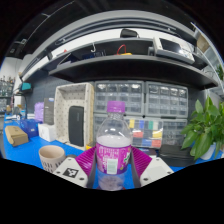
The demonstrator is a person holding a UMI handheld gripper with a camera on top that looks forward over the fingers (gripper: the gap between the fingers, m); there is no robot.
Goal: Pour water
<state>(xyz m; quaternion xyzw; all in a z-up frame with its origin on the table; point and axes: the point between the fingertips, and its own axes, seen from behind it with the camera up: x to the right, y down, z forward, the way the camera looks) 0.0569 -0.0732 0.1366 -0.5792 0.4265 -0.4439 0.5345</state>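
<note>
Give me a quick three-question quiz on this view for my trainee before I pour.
1. True or false: the bottle stands between the jaws of the gripper.
2. What colour is the bottle's cap? A) purple B) green C) white
3. Fill in: beside the bottle, on the blue table, stands a ____.

Key: 1 true. 2 A. 3 cup.
</note>
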